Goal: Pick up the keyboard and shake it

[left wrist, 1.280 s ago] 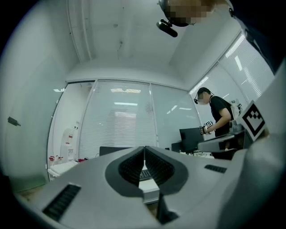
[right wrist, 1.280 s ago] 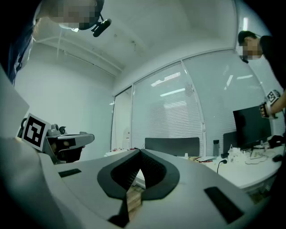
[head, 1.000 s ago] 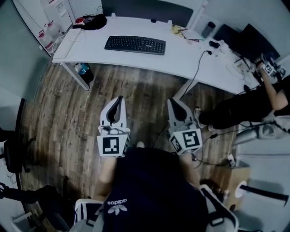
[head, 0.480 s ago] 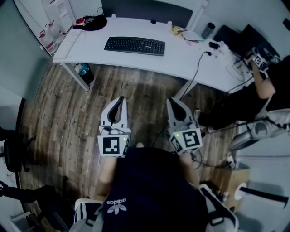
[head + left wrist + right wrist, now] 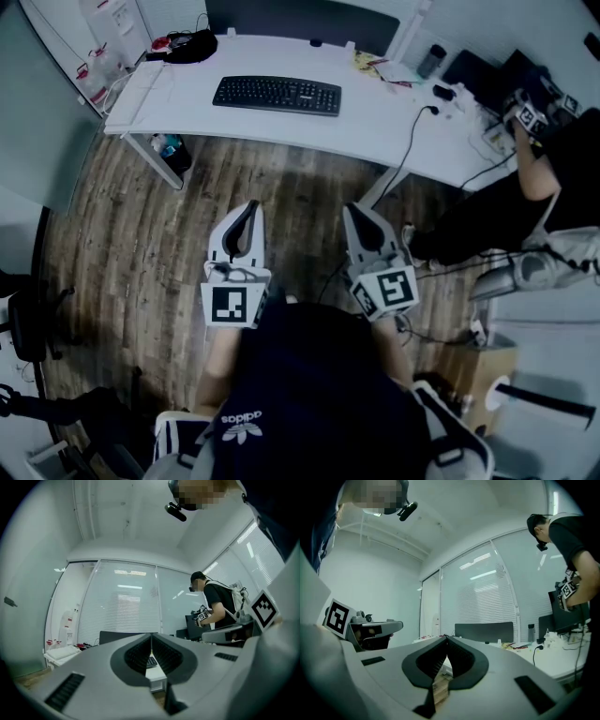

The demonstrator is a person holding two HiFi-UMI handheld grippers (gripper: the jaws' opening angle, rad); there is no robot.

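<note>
The left tool (image 5: 248, 206) and right tool (image 5: 355, 210) are both clenched on nothing, side by side above the wooden floor (image 5: 131, 234). Beyond them the keyboard (image 5: 277, 94) lies flat on the white desk (image 5: 375, 120), well apart from both. A black cable (image 5: 405, 157) hangs off the desk's edge, and another person (image 5: 530, 202) stands at its right end.

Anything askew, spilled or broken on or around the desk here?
Nothing stands out. The keyboard lies flat on the white desk, untouched. The left gripper and right gripper are shut, empty, over the floor short of the desk. The only loose end: a black cable draping off the desk's front edge.
</note>
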